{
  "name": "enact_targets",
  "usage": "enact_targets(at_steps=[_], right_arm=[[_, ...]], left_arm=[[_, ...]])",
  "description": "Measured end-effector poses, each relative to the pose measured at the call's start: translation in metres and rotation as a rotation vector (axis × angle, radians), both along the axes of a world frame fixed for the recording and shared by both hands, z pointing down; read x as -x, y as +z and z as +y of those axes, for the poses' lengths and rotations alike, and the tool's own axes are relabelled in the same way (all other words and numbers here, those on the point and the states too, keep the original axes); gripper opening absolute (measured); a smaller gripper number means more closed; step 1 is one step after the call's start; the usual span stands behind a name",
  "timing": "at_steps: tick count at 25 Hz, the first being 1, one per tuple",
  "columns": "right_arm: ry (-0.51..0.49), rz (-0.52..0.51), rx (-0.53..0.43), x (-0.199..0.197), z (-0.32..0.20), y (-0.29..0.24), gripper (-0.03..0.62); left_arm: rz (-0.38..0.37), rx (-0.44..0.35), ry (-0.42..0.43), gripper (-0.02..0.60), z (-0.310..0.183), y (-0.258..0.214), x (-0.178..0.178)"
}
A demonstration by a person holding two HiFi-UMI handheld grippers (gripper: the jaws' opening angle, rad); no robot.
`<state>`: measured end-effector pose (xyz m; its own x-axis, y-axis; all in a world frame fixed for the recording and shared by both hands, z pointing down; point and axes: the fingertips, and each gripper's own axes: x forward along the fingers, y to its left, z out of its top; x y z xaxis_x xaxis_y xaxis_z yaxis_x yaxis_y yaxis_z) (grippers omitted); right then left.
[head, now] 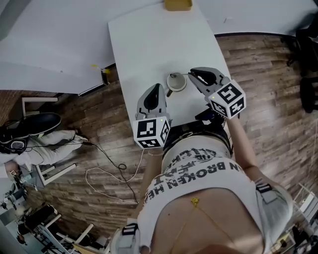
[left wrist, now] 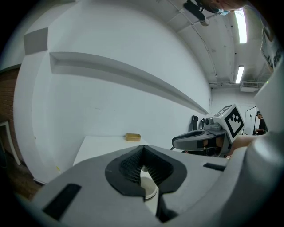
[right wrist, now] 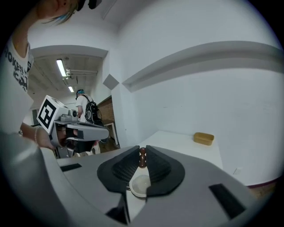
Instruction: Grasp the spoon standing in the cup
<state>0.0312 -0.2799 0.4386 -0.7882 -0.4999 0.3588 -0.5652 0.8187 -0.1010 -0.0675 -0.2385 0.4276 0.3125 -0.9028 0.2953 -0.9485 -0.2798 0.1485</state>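
Seen from above, a person in a printed shirt [head: 198,168] stands at the near end of a long white table [head: 149,39] and holds one gripper in each hand. Both reach over the table's near edge.

The left gripper [head: 157,89] sits just left of a small white cup [head: 176,82]. Its own view shows its two dark ribbed fingers pressed together at the tips with nothing between them. The cup's rim appears below them through the gap.

The right gripper [head: 193,74] is just right of the cup, with its tips near the cup's rim. In its own view, its fingers pinch the brown knobbed end of the spoon [right wrist: 142,158] upright between their tips. The open mouth of the cup lies directly beneath. Whether the spoon's bowl is inside the cup cannot be made out.

The cup stands on the near part of the table, between the two grippers. At the table's far end lies a small tan box [head: 178,5], well apart from the cup. A plain white wall stands beyond it. Wood-patterned floor [head: 268,74] surrounds the table, and a pale cable [head: 107,173] loops across it on the left.
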Motion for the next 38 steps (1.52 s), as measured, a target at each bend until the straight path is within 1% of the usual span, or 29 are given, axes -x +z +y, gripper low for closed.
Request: enact_targets(at_steps=[6, 12, 17, 21, 25, 30, 38], right_arm=[[0.037, -0.097, -0.057, -0.005, 0.006, -0.031, 0.044], [0.054, -0.25, -0.079, -0.01, 0.012, -0.068, 0.044], [0.05, -0.311, -0.15, -0.013, 0.012, -0.094, 0.044], [0.052, -0.322, -0.199, -0.017, 0.017, -0.107, 0.044], [0.051, -0.31, -0.231, -0.016, 0.02, -0.113, 0.044], [0.054, -0.279, -0.255, -0.016, 0.02, -0.115, 0.044], [0.061, -0.266, -0.269, -0.016, 0.022, -0.119, 0.044]], left_arm=[[0.01, -0.027, 0.003, -0.005, 0.0, -0.012, 0.0], [0.016, -0.065, 0.011, -0.005, 0.002, -0.032, -0.003], [0.024, -0.104, 0.013, -0.003, 0.0, -0.05, -0.008], [0.025, -0.135, 0.013, -0.005, 0.004, -0.063, -0.011], [0.027, -0.147, 0.016, -0.005, 0.004, -0.069, -0.011], [0.031, -0.15, 0.019, -0.003, 0.002, -0.07, -0.012], [0.034, -0.153, 0.028, -0.005, 0.004, -0.072, -0.014]])
